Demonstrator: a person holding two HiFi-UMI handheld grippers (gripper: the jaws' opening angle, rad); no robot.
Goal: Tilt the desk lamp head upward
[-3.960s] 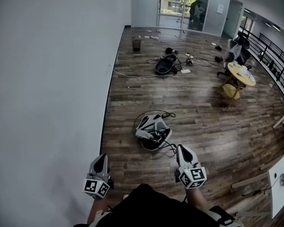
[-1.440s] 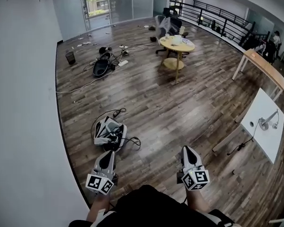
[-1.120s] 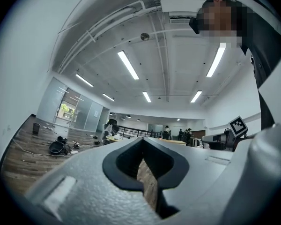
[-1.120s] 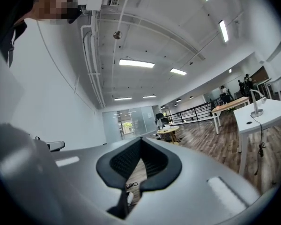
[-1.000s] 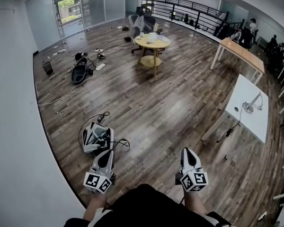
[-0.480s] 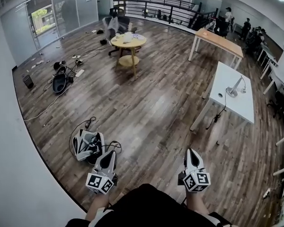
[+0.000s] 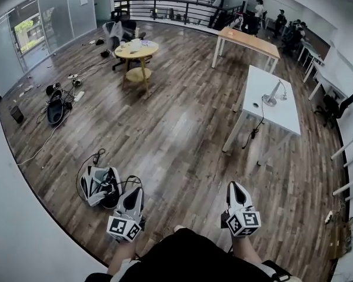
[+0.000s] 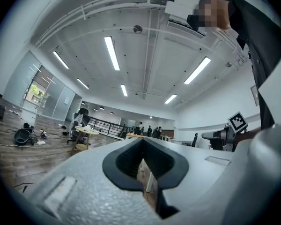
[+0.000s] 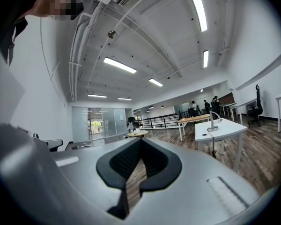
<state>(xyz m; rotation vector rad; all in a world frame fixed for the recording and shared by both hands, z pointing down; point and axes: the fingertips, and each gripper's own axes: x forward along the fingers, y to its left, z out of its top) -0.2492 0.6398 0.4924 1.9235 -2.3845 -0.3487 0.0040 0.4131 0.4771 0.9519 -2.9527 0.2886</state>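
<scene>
A small silver desk lamp (image 7: pixel 273 94) stands on a white table (image 7: pixel 260 83) far ahead and to the right, across the wooden floor. The right gripper view also catches the lamp (image 9: pixel 212 122) on the white table (image 9: pixel 225 127), small and distant. My left gripper (image 7: pixel 135 192) is held low near my body, shut and empty. My right gripper (image 7: pixel 236 187) is held level with it, also shut and empty. In the left gripper view the left gripper (image 8: pixel 143 150) has its jaws together, and the right gripper (image 9: pixel 140 150) shows the same. Both are far from the lamp.
A grey and white bag with cables (image 7: pixel 99 184) lies on the floor just ahead of my left gripper. Farther off stand a round yellow table (image 7: pixel 136 50), a long wooden desk (image 7: pixel 248 40) and a railing. People (image 7: pixel 260 9) stand at the back right. A white wall runs along the left.
The head view has swung to the right, bringing the white table and lamp in from the right edge toward the upper middle. Both grippers stay shut in the same place near my body.
</scene>
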